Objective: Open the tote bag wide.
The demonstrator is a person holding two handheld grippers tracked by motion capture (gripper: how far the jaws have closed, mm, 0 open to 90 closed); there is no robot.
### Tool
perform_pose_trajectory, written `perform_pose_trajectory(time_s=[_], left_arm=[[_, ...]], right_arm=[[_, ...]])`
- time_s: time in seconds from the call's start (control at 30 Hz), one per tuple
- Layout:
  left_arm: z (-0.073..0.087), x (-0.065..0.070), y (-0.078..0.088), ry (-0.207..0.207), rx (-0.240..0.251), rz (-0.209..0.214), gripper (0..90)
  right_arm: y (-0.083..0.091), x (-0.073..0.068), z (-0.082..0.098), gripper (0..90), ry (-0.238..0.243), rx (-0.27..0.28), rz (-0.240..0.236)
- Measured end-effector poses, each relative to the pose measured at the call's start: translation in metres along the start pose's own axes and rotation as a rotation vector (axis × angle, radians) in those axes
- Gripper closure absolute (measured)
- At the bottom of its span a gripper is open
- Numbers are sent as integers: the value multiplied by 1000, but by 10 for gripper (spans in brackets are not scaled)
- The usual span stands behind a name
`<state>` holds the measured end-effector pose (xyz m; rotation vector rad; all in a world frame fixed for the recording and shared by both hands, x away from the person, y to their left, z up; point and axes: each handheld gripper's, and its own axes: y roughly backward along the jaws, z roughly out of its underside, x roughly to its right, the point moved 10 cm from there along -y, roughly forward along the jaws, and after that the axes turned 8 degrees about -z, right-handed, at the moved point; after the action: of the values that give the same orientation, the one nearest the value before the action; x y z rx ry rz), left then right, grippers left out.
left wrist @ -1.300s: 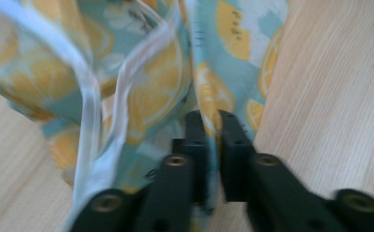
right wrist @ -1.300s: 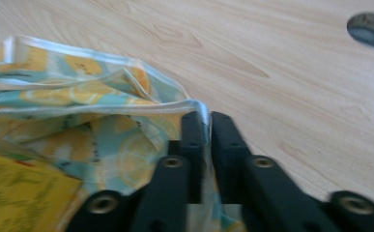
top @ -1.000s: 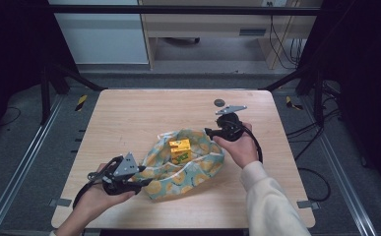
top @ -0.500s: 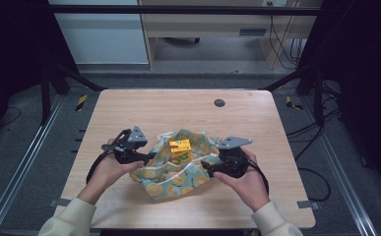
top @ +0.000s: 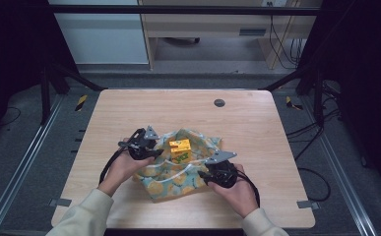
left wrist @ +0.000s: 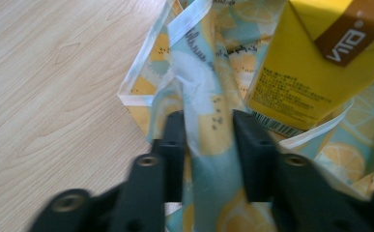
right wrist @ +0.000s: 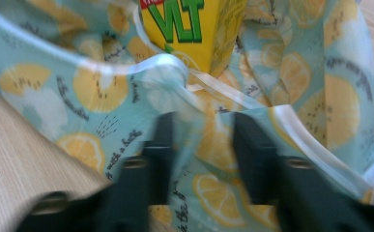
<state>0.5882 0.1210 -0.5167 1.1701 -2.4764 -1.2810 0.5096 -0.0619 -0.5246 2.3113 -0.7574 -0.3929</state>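
Where cloth [left wrist: 208, 140] bunches between closing tongs [left wrist: 208, 126] — contact unclear.

The table [top: 129, 113] is topped in pale matt wood grain. The cloth [left wrist: 208, 125] – soft, creased, lemon-printed – is edged with glossy white tape. The carton [left wrist: 310, 72] is smooth yellow printed card.

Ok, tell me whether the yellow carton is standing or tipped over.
Standing. In the high view the carton sits upright in the middle of the lemon-print cloth, top face up; the right gripper view shows its printed side rising straight from the cloth.
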Motion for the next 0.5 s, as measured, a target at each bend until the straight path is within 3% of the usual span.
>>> perform_pose_trajectory(time_s=[0.07,0.1,0.2,0.23,0.5], left_arm=[[-5,-3,5,21,23,-10,803],[-7,-5,7,25,30,-26,813],[-7,-13,7,27,35,-78,834],[-1,-18,1,31,3,-87,845],[14,-24,-20,50,-47,-100,867]], right_arm=[[1,1,3,870,-2,3,-27],[2,1,3,890,1,5,-26],[6,2,4,900,1,6,-26],[8,4,11,900,3,-21,-17],[5,10,30,900,-13,-56,-20]])
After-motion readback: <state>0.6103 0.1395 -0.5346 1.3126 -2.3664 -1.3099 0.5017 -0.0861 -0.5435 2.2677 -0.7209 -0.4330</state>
